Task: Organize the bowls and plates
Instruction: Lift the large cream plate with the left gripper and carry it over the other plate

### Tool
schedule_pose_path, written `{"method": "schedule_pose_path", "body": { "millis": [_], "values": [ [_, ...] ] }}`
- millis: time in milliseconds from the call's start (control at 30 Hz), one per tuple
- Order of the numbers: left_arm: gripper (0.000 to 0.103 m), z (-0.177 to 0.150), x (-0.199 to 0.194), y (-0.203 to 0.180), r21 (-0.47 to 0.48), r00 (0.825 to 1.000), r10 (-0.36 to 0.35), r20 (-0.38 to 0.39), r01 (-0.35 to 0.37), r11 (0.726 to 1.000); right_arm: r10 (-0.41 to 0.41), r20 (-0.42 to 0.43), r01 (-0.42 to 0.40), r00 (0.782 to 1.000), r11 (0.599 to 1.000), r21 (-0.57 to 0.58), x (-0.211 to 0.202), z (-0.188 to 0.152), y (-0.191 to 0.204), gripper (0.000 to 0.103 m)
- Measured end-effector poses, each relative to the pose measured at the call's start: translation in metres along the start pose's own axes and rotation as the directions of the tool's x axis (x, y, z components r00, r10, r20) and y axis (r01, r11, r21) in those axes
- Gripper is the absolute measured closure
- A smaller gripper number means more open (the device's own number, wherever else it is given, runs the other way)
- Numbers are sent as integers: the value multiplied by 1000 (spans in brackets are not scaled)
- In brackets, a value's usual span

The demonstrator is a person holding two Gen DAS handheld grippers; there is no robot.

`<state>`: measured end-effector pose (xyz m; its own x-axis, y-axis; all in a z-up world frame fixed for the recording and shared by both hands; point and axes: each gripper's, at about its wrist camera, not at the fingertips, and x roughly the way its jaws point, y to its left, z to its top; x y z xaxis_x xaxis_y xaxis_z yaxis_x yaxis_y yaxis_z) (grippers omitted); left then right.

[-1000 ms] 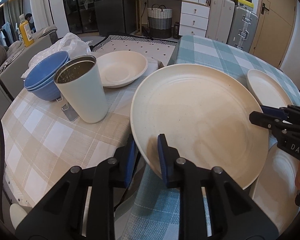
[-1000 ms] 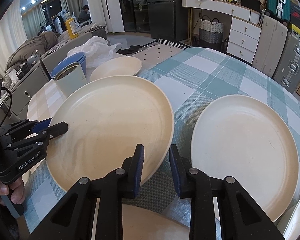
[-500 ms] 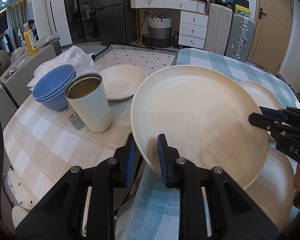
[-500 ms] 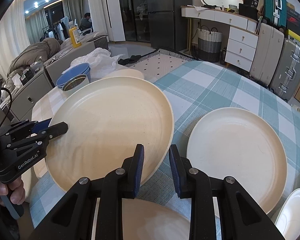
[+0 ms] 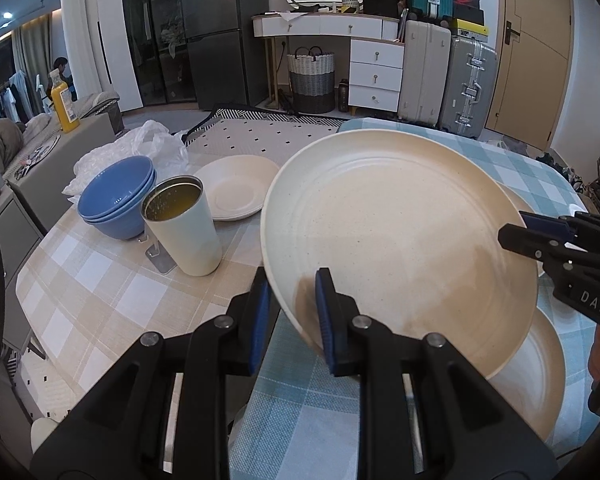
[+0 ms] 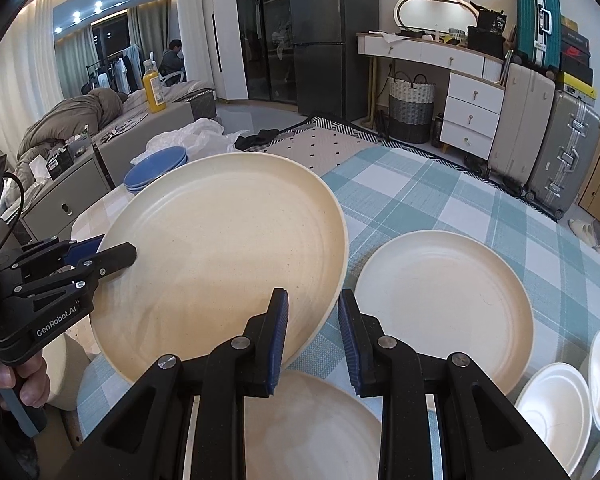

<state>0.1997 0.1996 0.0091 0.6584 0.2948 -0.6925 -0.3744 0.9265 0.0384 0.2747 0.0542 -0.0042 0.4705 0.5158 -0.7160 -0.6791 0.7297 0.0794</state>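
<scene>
A large cream plate (image 5: 396, 232) is held tilted in the air between both grippers; it also shows in the right wrist view (image 6: 224, 256). My left gripper (image 5: 290, 308) is shut on its near rim. My right gripper (image 6: 312, 332) is shut on the opposite rim, and it shows at the right of the left wrist view (image 5: 516, 232). Another cream plate (image 6: 444, 304) lies on the teal checked cloth, and one more (image 6: 308, 428) lies right under the right gripper. Stacked blue bowls (image 5: 118, 196) sit at the left.
A white tumbler (image 5: 182, 226) stands next to the blue bowls on the beige checked cloth (image 5: 88, 280). A shallow cream dish (image 5: 236, 192) lies behind it. Small white bowls (image 6: 556, 404) sit at the right edge. A plastic bag (image 5: 140, 148) lies behind the bowls.
Both grippers have lifted the large plate higher above the table and tilted it more. Both grips have held.
</scene>
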Motion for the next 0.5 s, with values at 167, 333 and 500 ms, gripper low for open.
{"method": "schedule_pose_path", "body": {
  "millis": [167, 333, 500],
  "values": [
    [84, -1, -24, -14, 18, 1000, -8, 20, 7, 1000, -15, 18, 15, 1000, 1000, 3, -25, -5, -2, 77],
    [84, -2, -52, -31, 36, 999, -17, 39, 15, 999, -28, 40, 28, 999, 1000, 9, -52, -12, -3, 77],
    [84, -6, -79, -49, 52, 998, -28, 56, 25, 998, -44, 56, 43, 997, 999, 14, -79, -22, -5, 77]
  ]
}}
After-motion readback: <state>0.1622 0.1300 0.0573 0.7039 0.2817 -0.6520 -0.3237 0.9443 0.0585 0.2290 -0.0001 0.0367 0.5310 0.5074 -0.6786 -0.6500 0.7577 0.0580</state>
